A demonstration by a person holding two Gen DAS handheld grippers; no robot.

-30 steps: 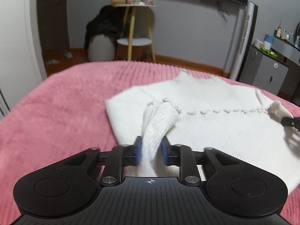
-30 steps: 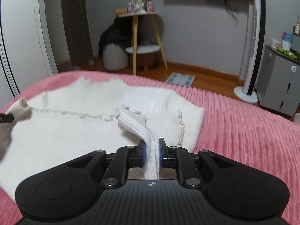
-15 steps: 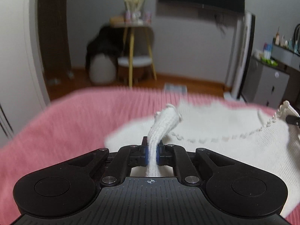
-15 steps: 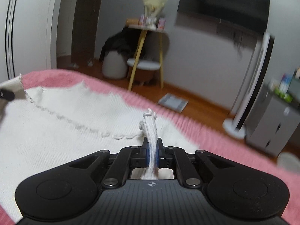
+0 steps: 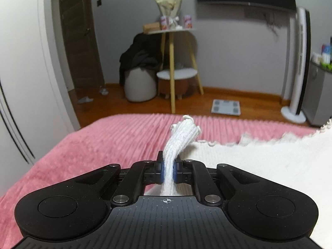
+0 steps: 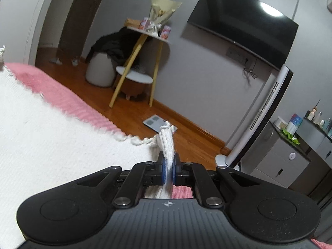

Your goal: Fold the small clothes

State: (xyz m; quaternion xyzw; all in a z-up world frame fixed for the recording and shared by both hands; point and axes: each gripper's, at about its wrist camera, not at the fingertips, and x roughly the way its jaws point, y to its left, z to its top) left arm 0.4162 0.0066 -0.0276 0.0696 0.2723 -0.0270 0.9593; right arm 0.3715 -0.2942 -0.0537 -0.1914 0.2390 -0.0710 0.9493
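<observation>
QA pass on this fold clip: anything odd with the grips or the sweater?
Nothing stands out. Left gripper and right gripper each pinch a bunched edge of the white sweater over the pink blanket.

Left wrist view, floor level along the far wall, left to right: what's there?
Dark wooden door → white round pouffe under black clothes → yellow-legged side table → grey bathroom scale → white tower fan.

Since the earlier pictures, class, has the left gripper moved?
Yes. The left gripper, shut on the sweater, has swung toward the bed's far edge.
</observation>
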